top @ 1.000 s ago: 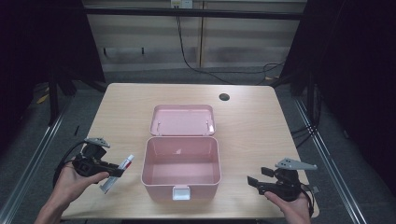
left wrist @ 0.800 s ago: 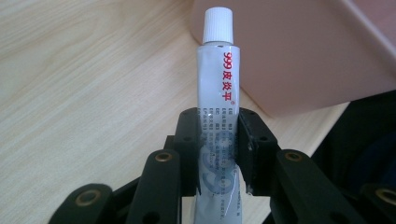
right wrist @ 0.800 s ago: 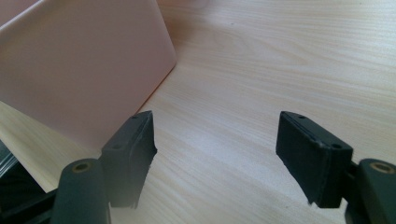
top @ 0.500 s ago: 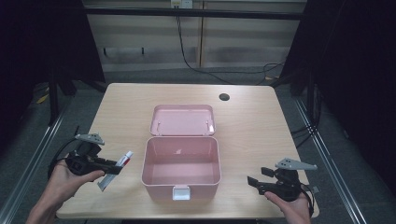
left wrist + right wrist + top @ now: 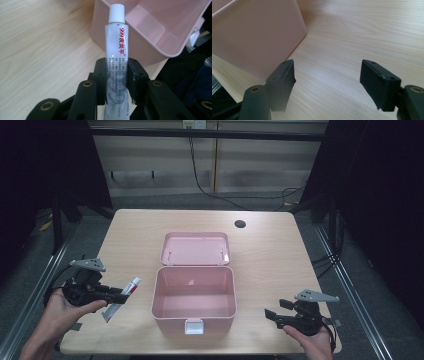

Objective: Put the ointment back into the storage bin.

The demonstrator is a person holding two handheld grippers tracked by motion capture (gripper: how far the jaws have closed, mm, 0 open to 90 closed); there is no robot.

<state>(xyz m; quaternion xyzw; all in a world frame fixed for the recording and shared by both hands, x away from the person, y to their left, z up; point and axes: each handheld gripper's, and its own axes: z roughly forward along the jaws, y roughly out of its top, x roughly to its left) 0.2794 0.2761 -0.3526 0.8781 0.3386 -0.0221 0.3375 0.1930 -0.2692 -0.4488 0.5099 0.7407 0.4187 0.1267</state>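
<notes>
Left of the open pink box (image 5: 194, 295): white tube (image 5: 116, 53) clamped in left gripper (image 5: 116, 296) jaws, likely bound for inside. Right gripper (image 5: 270, 314) jaws apart, idle near box.

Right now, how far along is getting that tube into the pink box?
Done: the pink box has its lid folded back, and its inside looks empty. In hand: the left gripper is shut on the white tube, held beside the box's left wall, cap toward it. Left: carrying the tube over the rim and releasing it inside, then probably closing the lid. The right gripper is open, idle beside the box.
</notes>
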